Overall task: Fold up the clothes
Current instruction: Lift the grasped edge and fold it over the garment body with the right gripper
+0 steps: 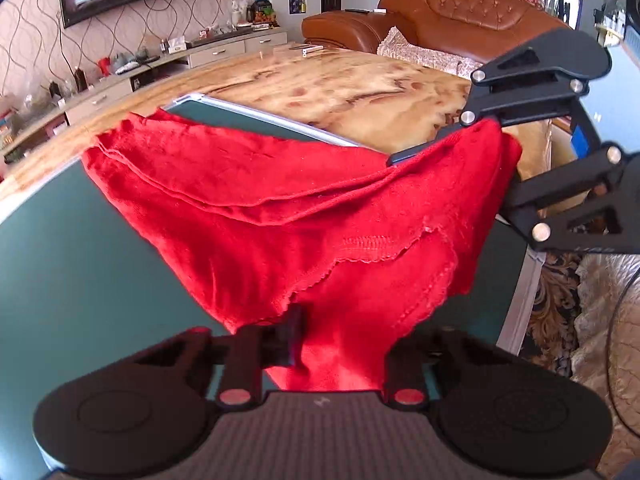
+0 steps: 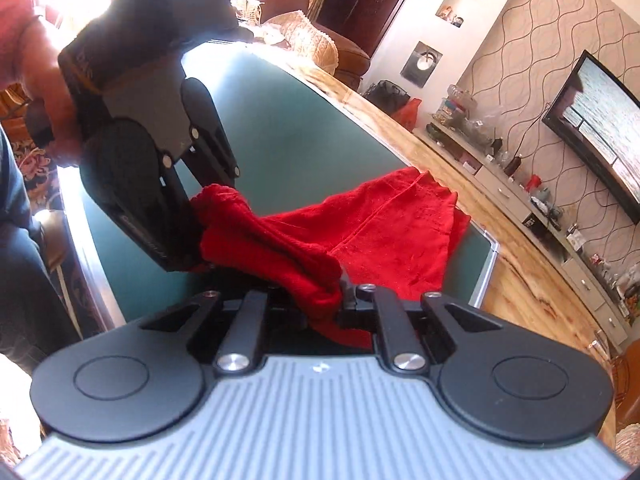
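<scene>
**Cloth lifted at two corners, fold under way**

Both tools grip the red cloth [image 1: 280, 216]. We have the left gripper [image 1: 320, 344] pinching a bunched near corner, and the right gripper [image 2: 340, 304] clamped on another bunch of the same near edge. The far half lies on the green mat [image 1: 60, 280], itself on the marbled table [image 1: 360, 88], layered edges showing, so we judge at least one fold made. Left to do: carry the raised edge over, lay it flat, release.
</scene>
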A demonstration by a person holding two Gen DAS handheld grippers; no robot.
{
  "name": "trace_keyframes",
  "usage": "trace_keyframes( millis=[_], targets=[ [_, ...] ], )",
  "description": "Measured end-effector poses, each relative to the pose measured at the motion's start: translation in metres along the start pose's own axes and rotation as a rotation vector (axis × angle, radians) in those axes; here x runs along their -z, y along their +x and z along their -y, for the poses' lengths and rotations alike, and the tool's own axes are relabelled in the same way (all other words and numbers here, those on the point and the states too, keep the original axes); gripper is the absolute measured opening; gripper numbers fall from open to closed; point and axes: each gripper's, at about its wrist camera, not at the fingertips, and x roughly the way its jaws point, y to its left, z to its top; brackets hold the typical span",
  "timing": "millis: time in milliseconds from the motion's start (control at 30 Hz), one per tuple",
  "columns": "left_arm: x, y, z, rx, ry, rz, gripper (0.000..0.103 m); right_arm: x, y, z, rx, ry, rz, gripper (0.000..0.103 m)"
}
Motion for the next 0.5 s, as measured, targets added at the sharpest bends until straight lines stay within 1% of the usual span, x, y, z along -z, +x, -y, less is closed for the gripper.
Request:
trace_keyframes(
  millis=[67,100,200,333,500],
  targets=[
    [0.001,-0.006,0.000,0.019,0.005,-0.007,0.011,-0.001,-0.004,-0.003,-0.009,-0.005,0.000,0.015],
    [0.002,-0.010,0.001,0.019,0.011,-0.012,0.010,-0.002,-0.006,-0.004,-0.017,-0.008,-0.001,0.015],
    [0.006,-0.026,0.003,0.033,0.012,-0.028,0.010,-0.004,-0.016,-0.011,-0.041,-0.011,0.000,0.015],
    [0.015,-0.057,0.007,0.058,-0.014,-0.030,0.010,-0.009,-0.033,-0.023,-0.080,-0.010,-0.007,0.015],
    [0.031,-0.098,0.016,0.100,-0.067,-0.034,0.010,-0.019,-0.063,-0.041,-0.166,0.012,-0.021,0.015]
  ],
)
